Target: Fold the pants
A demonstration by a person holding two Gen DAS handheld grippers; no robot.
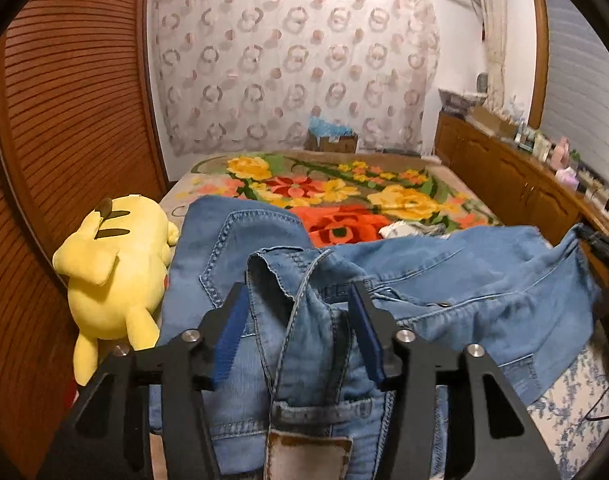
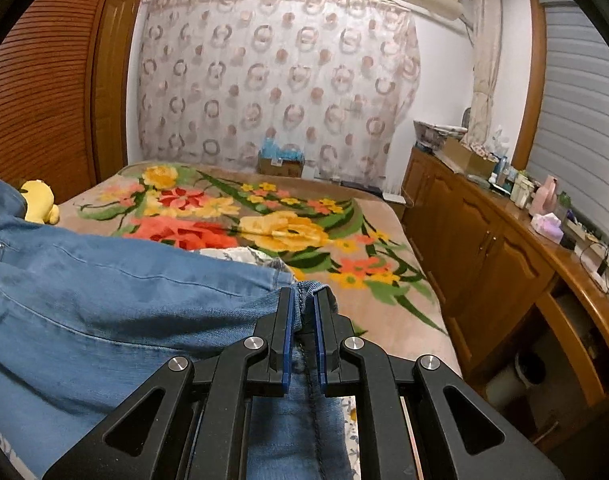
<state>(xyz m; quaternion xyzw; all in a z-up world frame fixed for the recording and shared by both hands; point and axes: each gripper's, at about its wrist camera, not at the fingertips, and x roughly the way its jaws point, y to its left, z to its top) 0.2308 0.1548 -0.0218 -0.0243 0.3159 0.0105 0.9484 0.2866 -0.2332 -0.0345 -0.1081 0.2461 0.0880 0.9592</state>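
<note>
The blue denim pants (image 1: 444, 280) lie crumpled across the near end of the bed, over its floral blanket (image 1: 344, 196). The left gripper (image 1: 300, 312) stands released — a bunched fold between its spread jaws, unpressed. The right gripper (image 2: 302, 320) is clenched on a hem at the pants' right end. A yellow plush toy (image 1: 112, 268) lies just left.
</note>
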